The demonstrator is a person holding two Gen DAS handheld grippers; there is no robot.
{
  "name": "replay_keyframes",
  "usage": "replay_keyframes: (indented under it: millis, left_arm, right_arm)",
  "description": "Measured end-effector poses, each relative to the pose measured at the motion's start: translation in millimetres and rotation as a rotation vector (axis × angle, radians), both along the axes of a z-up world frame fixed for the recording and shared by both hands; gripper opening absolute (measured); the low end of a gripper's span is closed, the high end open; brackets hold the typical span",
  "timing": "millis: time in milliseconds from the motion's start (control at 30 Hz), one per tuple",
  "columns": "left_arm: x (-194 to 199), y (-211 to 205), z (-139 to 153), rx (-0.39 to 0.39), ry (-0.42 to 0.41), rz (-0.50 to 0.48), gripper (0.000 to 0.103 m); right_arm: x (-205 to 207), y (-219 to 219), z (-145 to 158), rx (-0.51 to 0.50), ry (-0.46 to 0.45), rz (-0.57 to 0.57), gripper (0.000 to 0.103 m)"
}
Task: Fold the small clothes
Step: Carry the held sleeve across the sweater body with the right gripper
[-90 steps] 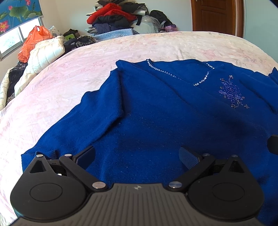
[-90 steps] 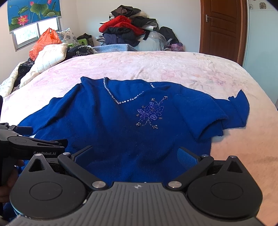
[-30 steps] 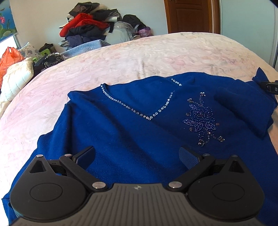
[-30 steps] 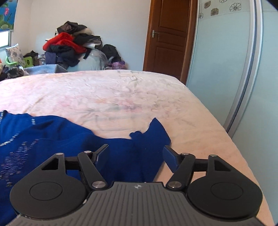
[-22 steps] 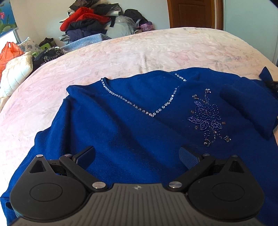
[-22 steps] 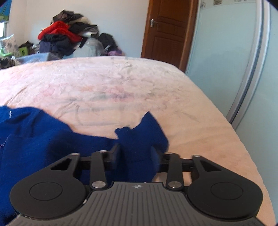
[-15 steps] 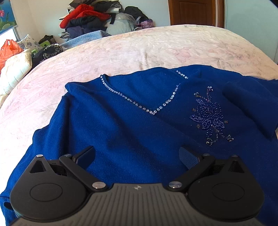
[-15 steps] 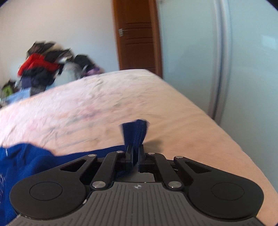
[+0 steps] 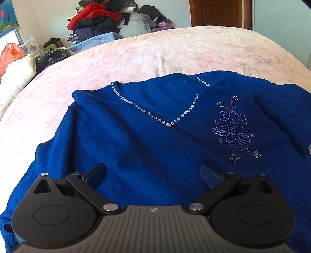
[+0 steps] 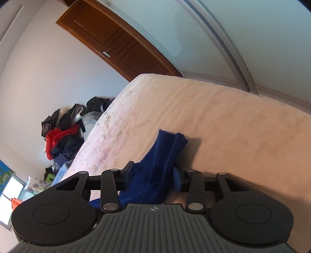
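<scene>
A royal-blue sweater with a rhinestone V-neck and a beaded flower lies flat on the pink bed. Its right sleeve is folded in over the body. My left gripper hovers open over the sweater's lower body, nothing between its pads. In the right wrist view the picture is rolled sideways. The sleeve's ribbed cuff sticks out between the fingers of my right gripper, whose jaws are opening. The cloth fills the gap loosely, just above the bed.
A heap of clothes is piled beyond the bed's far end. An orange bag and a white padded jacket sit at the left. A brown door and a pale sliding panel stand beyond the bed's right edge.
My right gripper closed on the sleeve cuff, rolled sideways and moved with it, then its jaws parted again. The left gripper has hardly moved.
</scene>
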State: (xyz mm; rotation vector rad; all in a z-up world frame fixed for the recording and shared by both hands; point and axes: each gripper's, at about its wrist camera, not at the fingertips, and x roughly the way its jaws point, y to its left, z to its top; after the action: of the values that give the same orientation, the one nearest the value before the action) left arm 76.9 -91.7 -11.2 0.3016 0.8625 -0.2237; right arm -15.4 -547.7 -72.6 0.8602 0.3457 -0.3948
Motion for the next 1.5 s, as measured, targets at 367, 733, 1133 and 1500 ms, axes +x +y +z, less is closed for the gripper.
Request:
replay_keyframes:
  millis: [367, 733, 1133, 1500]
  left_arm:
    - [1, 2, 9, 0.009, -0.04, 0.007, 0.103]
    - [6, 10, 6, 0.013, -0.042, 0.02, 0.103]
    - [22, 66, 12, 0.063, -0.092, 0.117, 0.103]
    - [40, 114, 11, 0.029, -0.059, 0.242, 0.103]
  right_arm:
    - [-10, -38, 26, -0.094, 0.005, -0.169, 0.007]
    - [-91, -81, 77, -0.345, 0.06, -0.423, 0.008]
    - [-69, -68, 110, -0.566, 0.094, -0.487, 0.007]
    - [-60, -42, 131, -0.733, 0.187, -0.437, 0.008]
